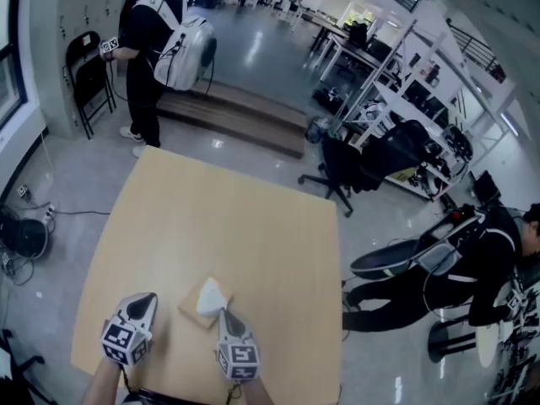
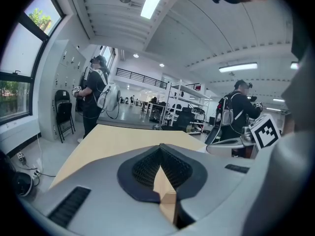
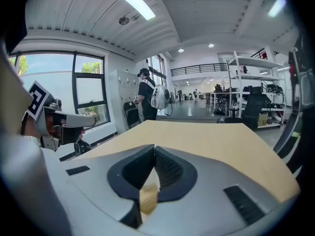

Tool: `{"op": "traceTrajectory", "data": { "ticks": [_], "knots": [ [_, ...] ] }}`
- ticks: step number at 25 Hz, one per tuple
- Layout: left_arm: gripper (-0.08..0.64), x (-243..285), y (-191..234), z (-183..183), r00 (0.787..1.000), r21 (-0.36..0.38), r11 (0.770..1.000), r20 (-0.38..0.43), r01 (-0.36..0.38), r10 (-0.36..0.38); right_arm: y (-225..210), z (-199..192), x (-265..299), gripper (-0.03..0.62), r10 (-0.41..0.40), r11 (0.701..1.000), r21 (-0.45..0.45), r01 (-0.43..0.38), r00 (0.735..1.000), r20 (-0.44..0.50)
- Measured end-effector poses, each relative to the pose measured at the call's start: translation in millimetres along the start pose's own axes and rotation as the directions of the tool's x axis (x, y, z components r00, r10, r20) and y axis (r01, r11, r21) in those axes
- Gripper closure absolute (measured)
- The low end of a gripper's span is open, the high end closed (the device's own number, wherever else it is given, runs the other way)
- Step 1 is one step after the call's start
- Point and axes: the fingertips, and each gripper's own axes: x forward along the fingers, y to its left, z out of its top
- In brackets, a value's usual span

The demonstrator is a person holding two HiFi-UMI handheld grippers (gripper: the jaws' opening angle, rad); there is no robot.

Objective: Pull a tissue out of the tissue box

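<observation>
Wooden table (image 1: 211, 218), tissue box (image 1: 191, 312) only in head view; right tool (image 1: 225, 313) clamped on tissue (image 1: 211, 296), left tool (image 1: 150, 297) closed.

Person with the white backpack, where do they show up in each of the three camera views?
Head view: the person with the white backpack stands at upper left, beyond the far edge of the table.
Left gripper view: left of middle, past the table's far end.
Right gripper view: just left of centre, past the table's far end.
Shared landmark: the black folding chair by the wall next to that person.
</observation>
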Motion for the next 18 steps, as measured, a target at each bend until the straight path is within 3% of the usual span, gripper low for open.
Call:
{"op": "traceTrajectory", "data": {
  "ticks": [18],
  "knots": [
    [0.552,-28.7,-14.6,45.7,0.992,0.051,0.999,0.123,0.007,-0.013,7.2,49.5,-30.4,0.589,-0.030,0.999,-0.036,0.036,0.990,0.138]
  ]
}}
